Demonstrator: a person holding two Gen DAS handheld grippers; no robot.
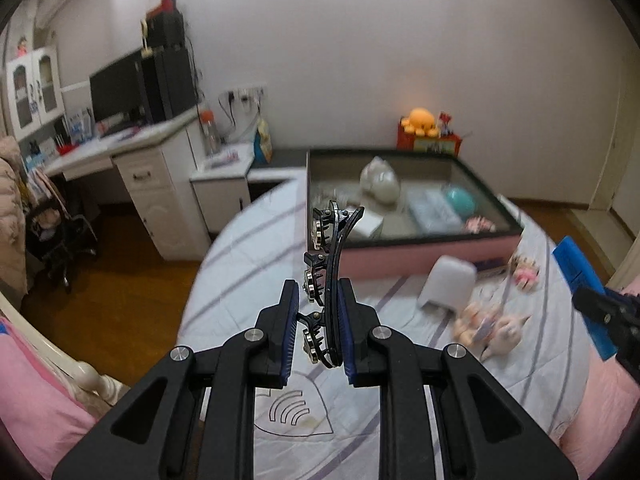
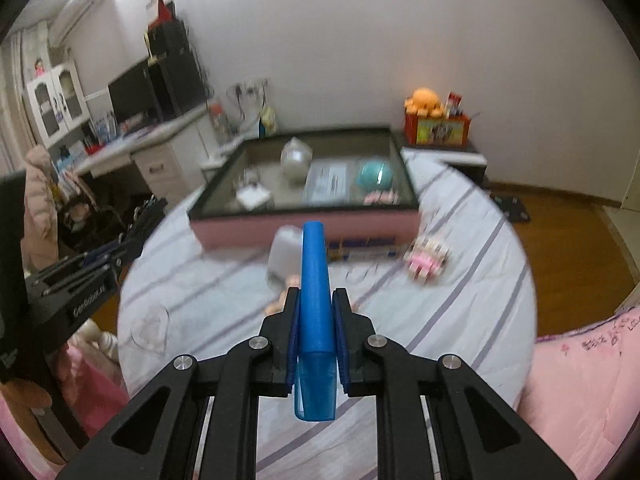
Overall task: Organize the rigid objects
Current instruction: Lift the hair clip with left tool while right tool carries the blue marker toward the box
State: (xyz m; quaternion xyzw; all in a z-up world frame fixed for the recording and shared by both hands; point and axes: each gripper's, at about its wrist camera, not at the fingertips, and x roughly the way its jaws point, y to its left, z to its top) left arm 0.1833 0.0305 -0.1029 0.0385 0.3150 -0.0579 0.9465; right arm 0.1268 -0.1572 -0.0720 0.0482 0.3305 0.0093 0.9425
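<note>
Both grippers loaded, heading for the tray

My left gripper (image 1: 318, 316) clamps a hair clip (image 1: 330, 280), my right gripper (image 2: 316, 320) a blue case (image 2: 315, 300); I'd lower each level inside the tray's (image 2: 304, 222) near edge

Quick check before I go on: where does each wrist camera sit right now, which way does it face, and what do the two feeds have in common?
Left wrist: rides the left gripper, above the bed, facing the pink tray; its fingers clamp a black hair clip; the right gripper shows at the right edge.
Right wrist: rides the right gripper, facing the same tray from further right; its fingers clamp a blue case; the left gripper shows at the left edge.
Shared: tray, striped bedsheet, white desk, orange plush.
</note>
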